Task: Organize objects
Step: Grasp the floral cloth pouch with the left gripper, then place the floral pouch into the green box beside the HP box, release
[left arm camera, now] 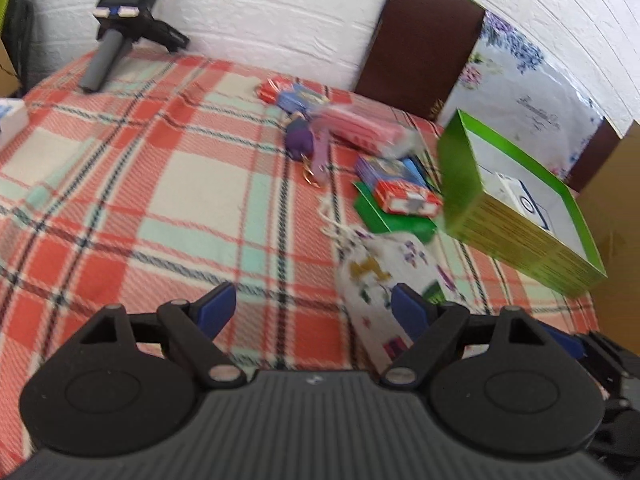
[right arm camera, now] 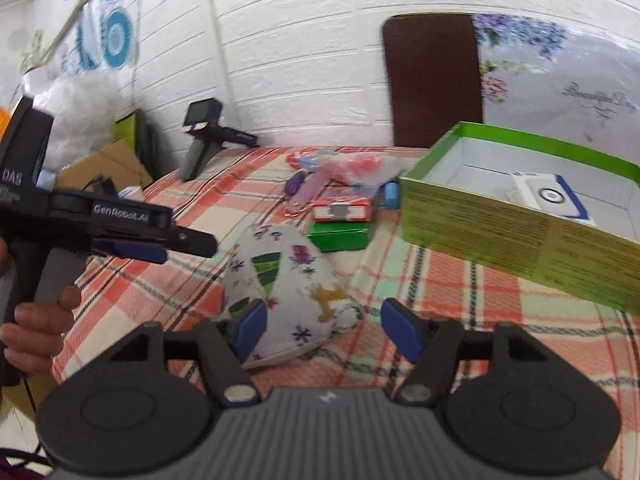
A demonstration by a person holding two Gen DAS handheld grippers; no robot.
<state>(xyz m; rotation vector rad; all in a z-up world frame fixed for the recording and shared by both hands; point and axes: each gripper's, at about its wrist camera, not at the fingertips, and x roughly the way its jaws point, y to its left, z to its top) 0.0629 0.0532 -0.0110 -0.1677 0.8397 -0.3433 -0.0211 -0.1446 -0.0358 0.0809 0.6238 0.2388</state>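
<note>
Reaching: right gripper (right arm camera: 323, 330), jaws spread and empty, nears the printed pouch (right arm camera: 286, 280).
Left gripper (left arm camera: 310, 306): released, empty.
Next: probably clasp pouch, carry to green box (right arm camera: 516, 224).

Plaid-covered table (left arm camera: 168, 184), red, cream and mint. Lying on it: printed pouch (right arm camera: 288, 280) near the front, green box (left arm camera: 520, 216) at right, small card boxes (left arm camera: 404, 196), purple keychain (left arm camera: 300, 140), blurred pink packet (left arm camera: 360, 126), perhaps plastic-wrapped.

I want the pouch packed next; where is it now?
The pouch lies on the plaid cloth in front of the right gripper, near the green box.
</note>
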